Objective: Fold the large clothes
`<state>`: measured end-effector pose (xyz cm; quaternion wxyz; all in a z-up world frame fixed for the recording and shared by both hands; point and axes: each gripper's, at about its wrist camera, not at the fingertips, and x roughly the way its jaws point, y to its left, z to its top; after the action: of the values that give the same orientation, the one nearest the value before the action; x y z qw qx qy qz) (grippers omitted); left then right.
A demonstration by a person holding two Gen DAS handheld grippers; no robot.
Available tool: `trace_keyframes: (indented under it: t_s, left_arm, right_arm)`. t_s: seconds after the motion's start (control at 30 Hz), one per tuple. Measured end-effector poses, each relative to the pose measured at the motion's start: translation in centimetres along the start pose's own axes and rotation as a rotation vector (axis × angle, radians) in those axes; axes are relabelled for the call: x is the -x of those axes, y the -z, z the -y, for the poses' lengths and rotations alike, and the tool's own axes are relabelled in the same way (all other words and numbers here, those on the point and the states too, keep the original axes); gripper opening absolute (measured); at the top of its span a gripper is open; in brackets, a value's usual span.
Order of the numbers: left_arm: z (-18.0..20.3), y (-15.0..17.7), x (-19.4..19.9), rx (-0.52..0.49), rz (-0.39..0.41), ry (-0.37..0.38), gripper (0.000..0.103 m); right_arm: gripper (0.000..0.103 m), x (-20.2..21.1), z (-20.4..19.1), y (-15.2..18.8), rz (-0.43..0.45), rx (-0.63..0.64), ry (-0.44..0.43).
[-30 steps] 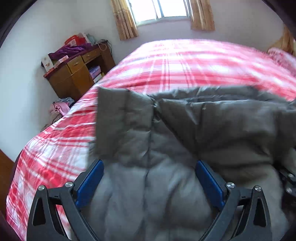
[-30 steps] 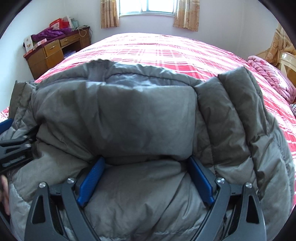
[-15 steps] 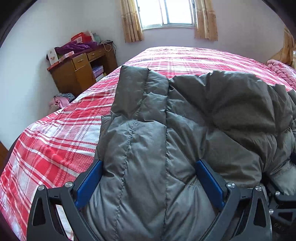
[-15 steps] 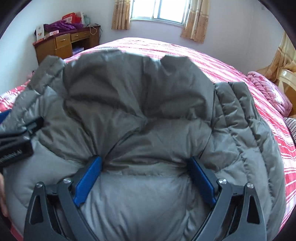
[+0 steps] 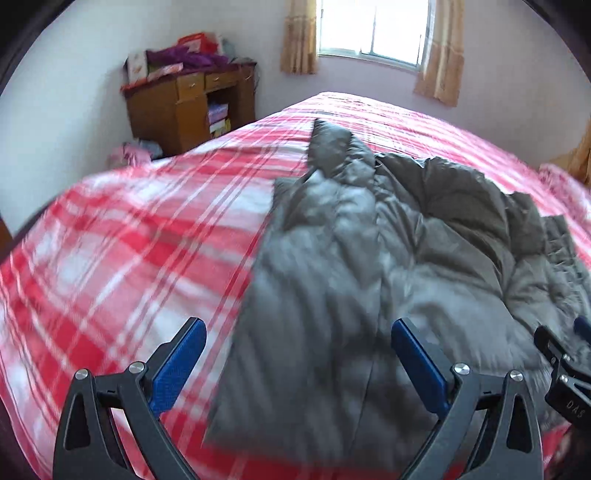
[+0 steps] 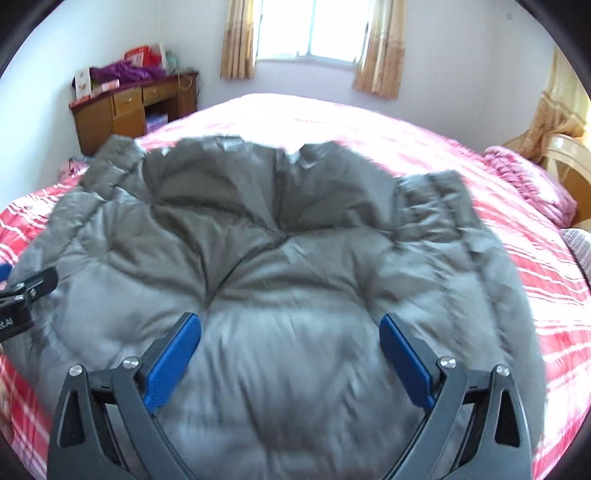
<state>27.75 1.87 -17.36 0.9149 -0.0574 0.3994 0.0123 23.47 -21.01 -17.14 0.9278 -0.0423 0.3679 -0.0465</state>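
I am in a home bedroom: a bed (image 5: 129, 240) with red plaid cover, a curtained window (image 6: 310, 29), a cluttered wooden desk (image 5: 184, 107).

Both wrist cameras look steeply down, close, sharing the jacket (image 5: 369, 277).

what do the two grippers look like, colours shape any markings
Both the left gripper and right gripper match: dark grey, triangular cut-out frames with silver rivets, and flat blue pads on the fingers. The right gripper's side bears white lettering, too blurred to read for certain.
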Motion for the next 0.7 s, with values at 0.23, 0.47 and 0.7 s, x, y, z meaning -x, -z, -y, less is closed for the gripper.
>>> trace_keyframes:
  t_s: [0.23, 0.47, 0.7]
  left_arm:
    - [-0.4, 2.2, -2.0, 0.088, -0.078, 0.064, 0.101]
    - [-0.4, 1.9, -2.3, 0.114, -0.031, 0.175, 0.072]
    - [0.5, 1.7, -1.3, 0.063, 0.008, 0.311, 0.018]
  right_arm:
    - [0.101, -0.2, -1.1, 3.5, -0.012, 0.072, 0.034]
    - [0.103, -0.6, -1.3, 3.5, -0.025, 0.071, 0.047]
    - [0.103, -0.5, -2.0, 3.7, -0.027, 0.07, 0.056]
